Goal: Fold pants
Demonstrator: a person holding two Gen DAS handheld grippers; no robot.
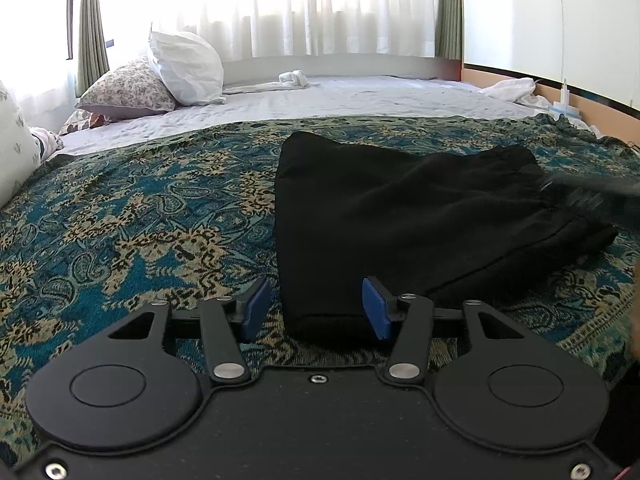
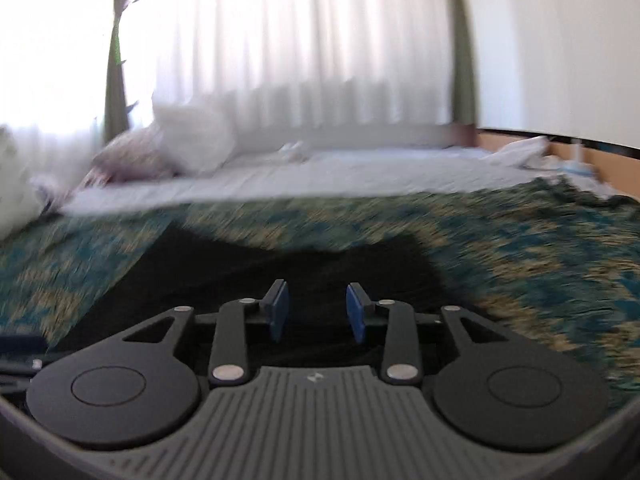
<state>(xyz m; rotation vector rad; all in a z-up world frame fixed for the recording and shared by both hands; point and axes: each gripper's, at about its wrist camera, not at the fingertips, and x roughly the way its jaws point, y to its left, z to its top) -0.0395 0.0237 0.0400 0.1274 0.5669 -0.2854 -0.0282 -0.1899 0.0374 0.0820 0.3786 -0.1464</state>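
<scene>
**Black pants on patterned bedspread: both grippers open**

Item 1. Black fabric pants [image 1: 400, 220]: folded into a compact dark bundle, lying flat on the bed, centre to right of the left wrist frame. Gathered waistband end toward the right edge of that frame; a narrow hem end reaches down to the lower centre. In the right wrist frame the pants [image 2: 240, 272] fill the centre and lower left, blurred.

Item 2. Teal, blue and cream paisley bedspread [image 1: 140, 220]: covers the near part of the bed, directly under the pants.

Item 3. Left gripper [image 1: 316, 308]: black linkage with blue-padded fingers [image 1: 376, 312], fingers wide apart. The hem end of the pants lies between them; neither pad visibly presses the cloth.

Item 4. Right gripper [image 2: 318, 312]: same build, fingers apart, nothing clamped, poised above the pants. Whether it touches the cloth cannot be told; the frame is motion-blurred.

Item 5. White sheet [image 1: 320, 100]: bare stretch of bed beyond the bedspread, upper centre.

Item 6. White crumpled pillow [image 1: 186, 68] leaning on a floral-print pillow [image 1: 128, 88], upper left.

Item 7. White sheer curtains [image 1: 300, 8]: across the top, brightly backlit.
</scene>
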